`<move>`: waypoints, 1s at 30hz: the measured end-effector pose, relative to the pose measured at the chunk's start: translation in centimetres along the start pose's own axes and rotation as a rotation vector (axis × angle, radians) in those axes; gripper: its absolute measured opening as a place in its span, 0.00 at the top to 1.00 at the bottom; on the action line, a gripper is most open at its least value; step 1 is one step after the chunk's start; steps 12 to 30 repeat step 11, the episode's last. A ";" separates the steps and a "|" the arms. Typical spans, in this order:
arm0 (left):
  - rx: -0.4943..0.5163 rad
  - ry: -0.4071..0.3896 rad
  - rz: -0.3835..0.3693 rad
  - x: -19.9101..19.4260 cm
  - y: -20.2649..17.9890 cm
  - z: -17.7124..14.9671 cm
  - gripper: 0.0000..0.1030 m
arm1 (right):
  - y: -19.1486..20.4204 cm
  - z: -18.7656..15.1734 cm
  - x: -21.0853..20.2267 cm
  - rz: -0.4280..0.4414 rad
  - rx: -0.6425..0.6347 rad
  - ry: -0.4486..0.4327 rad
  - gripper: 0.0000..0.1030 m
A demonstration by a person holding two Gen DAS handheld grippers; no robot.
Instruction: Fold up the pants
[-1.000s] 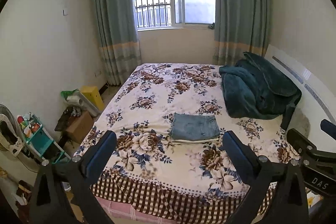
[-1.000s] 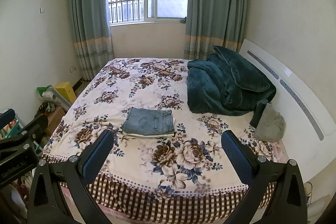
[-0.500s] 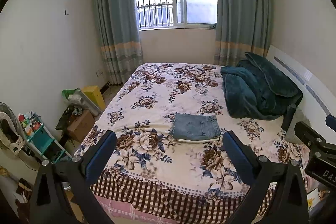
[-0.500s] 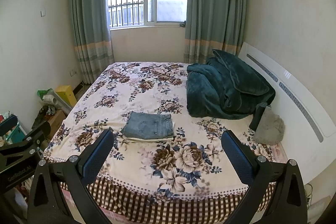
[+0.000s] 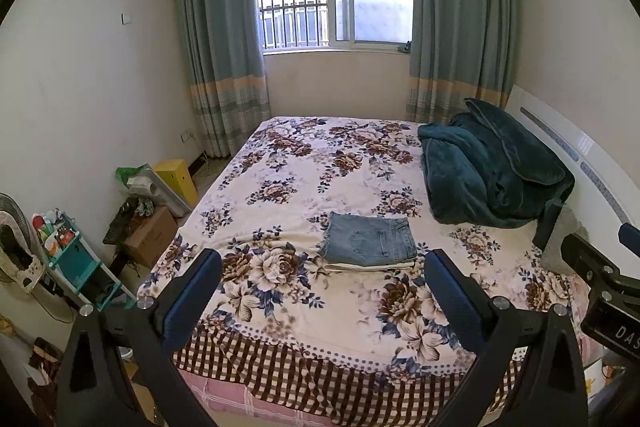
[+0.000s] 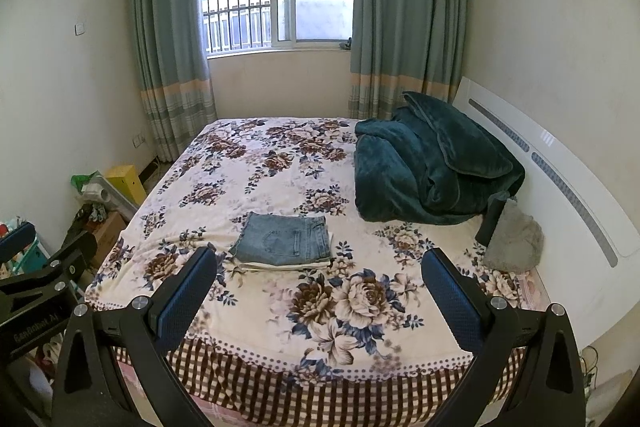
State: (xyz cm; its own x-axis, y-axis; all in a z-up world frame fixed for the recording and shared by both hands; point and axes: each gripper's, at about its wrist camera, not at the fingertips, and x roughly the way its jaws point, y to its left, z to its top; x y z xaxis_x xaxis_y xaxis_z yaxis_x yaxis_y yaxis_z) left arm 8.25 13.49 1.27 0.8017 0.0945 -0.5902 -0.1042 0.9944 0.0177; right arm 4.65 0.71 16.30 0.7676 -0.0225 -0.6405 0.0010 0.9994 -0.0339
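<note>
A pair of blue denim pants (image 5: 370,237) lies folded into a neat rectangle on a light folded garment, near the middle of the floral bed (image 5: 288,155). It also shows in the right wrist view (image 6: 285,239). My left gripper (image 5: 322,301) is open and empty, held back above the bed's foot edge, well short of the pants. My right gripper (image 6: 320,301) is open and empty too, also behind the foot edge. Each gripper's body shows at the side of the other's view.
A dark green blanket (image 6: 432,167) is heaped at the right by the white headboard (image 6: 560,163), with a grey cushion (image 6: 516,239) in front. Boxes, a yellow bin (image 5: 176,179) and a teal shelf (image 5: 76,267) stand on the floor at the left.
Both grippers have drawn back slightly from the bed, so the pants look a little farther away. Both stay open and empty. The pants have not moved.
</note>
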 end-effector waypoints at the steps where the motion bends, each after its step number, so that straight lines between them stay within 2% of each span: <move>1: 0.004 -0.001 0.004 0.1 -0.1 0.0 0.00 | -0.1 0.0 0.0 0.000 0.000 0.000 0.00; 30: 0.003 -0.006 0.000 0.1 -0.2 -0.2 0.00 | -0.2 0.0 -0.1 0.002 0.003 0.002 0.00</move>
